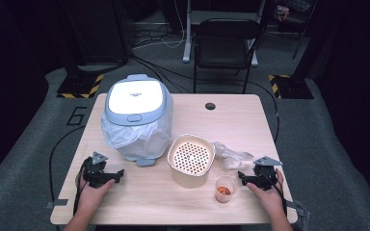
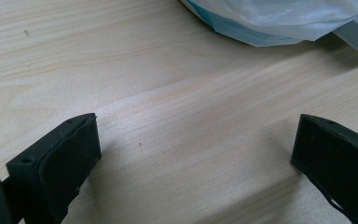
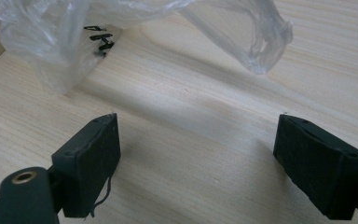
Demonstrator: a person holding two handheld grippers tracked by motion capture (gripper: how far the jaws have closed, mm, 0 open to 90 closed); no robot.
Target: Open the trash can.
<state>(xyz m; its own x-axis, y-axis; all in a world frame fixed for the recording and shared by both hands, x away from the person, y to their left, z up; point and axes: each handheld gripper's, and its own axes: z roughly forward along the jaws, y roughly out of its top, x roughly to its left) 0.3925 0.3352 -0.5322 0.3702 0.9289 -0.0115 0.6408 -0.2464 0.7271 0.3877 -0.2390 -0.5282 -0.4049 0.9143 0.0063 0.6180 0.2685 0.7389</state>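
Note:
A small bin with a grey-blue lid (image 1: pixel 136 98) and a clear plastic liner (image 2: pixel 279 18) stands at the table's left-middle. To its right sits a beige pot with a perforated strainer top (image 1: pixel 191 158). A little clear cup with orange pieces (image 1: pixel 224 189) stands near the front edge, and a crumpled clear plastic bag (image 1: pixel 231 156) (image 3: pixel 74 37) lies behind it. My left gripper (image 1: pixel 119 174) (image 2: pixel 196 135) rests on the wood in front of the bin, open, with bare table between its jaws. My right gripper (image 1: pixel 242 177) (image 3: pixel 196 128) lies right of the cup, open, facing the crumpled bag.
The wooden table (image 1: pixel 241 120) has a round cable hole (image 1: pixel 210 106) at the back. A black chair (image 1: pixel 224 43) stands behind the table on the grey floor. Cables trail off the table's left edge. Both hands rest near the front edge.

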